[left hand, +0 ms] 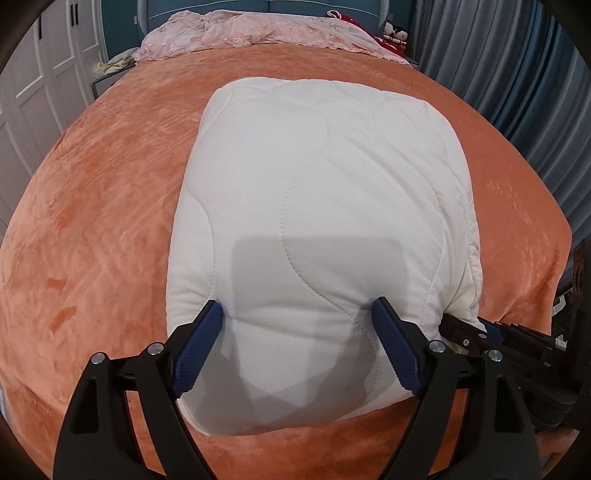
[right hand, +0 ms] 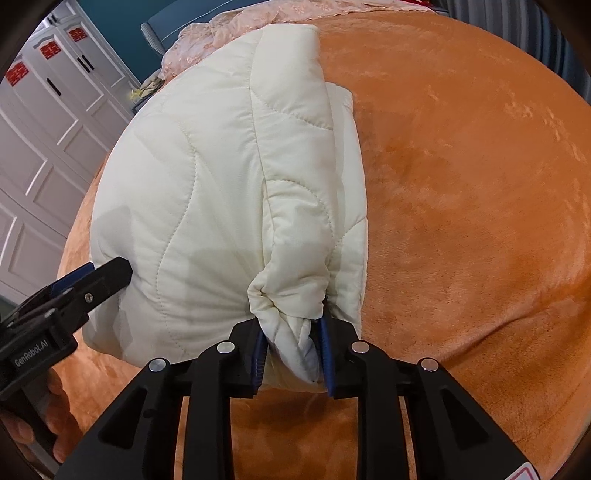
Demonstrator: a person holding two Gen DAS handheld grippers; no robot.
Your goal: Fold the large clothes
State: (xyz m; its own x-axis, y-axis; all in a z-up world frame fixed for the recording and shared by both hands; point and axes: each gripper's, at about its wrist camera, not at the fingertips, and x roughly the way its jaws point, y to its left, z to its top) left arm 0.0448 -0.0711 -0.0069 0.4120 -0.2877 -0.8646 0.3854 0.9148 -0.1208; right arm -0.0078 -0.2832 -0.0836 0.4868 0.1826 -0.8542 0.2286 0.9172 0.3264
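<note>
A white quilted garment (left hand: 314, 206) lies folded into a thick rectangle on the orange bed cover (left hand: 92, 221). My left gripper (left hand: 297, 314) is open, its blue pads spread over the near end of the bundle. My right gripper (right hand: 291, 332) is shut on a bunched corner of the same garment (right hand: 221, 166) at its near right edge. The right gripper also shows in the left wrist view (left hand: 480, 334) at the bundle's right corner. The left gripper shows in the right wrist view (right hand: 88, 280) at the bundle's left side.
A pink lace cover (left hand: 251, 33) lies crumpled at the head of the bed. White wardrobe doors (right hand: 44, 122) stand on the left, grey-blue curtains (left hand: 517, 81) on the right. Orange bed surface spreads around the bundle.
</note>
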